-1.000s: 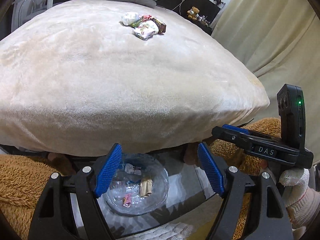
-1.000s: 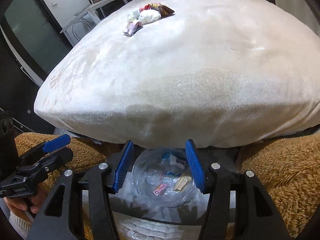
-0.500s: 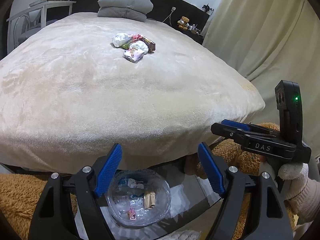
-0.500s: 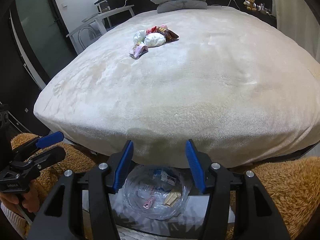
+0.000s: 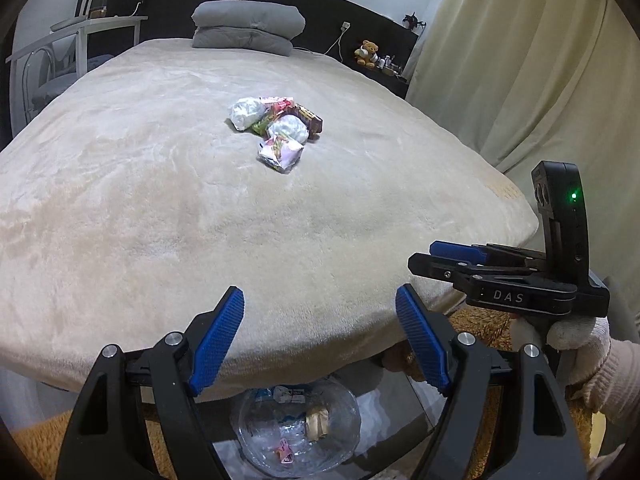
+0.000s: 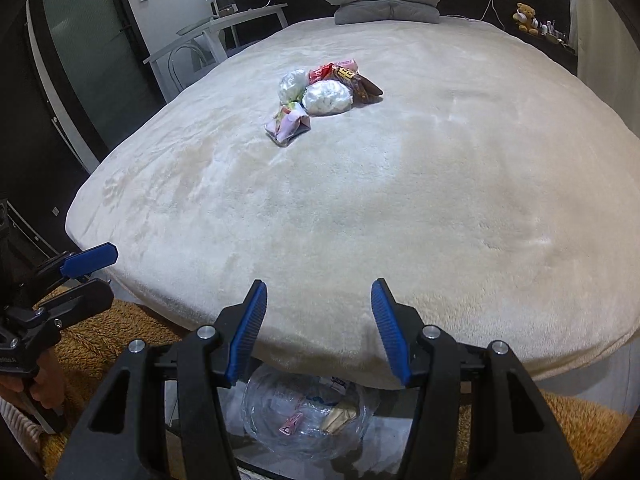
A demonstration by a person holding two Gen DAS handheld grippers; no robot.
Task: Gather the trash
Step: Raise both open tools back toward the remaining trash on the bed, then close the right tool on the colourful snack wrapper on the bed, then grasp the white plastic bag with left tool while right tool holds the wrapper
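Observation:
A small pile of trash (image 5: 276, 128) lies in the middle of the cream bed: crumpled white bags, a pink wrapper and a brown snack wrapper. It also shows in the right wrist view (image 6: 320, 96). A clear glass bowl (image 5: 256, 420) with a few wrappers stands on the floor at the bed's foot, below both grippers; the right wrist view shows it too (image 6: 260, 404). My left gripper (image 5: 320, 336) is open and empty over the bed's near edge. My right gripper (image 6: 318, 328) is open and empty beside it.
The cream bed (image 5: 160, 200) fills both views. A folded grey blanket (image 5: 246, 28) lies at its head. A white desk and chair (image 6: 208, 44) stand to the left, a curtain (image 5: 520, 60) to the right. A brown shaggy rug (image 6: 560, 420) covers the floor.
Both grippers have risen and tilted up from the bowl towards the bed top, so the trash pile now sits nearer the view centre. Both stayed open.

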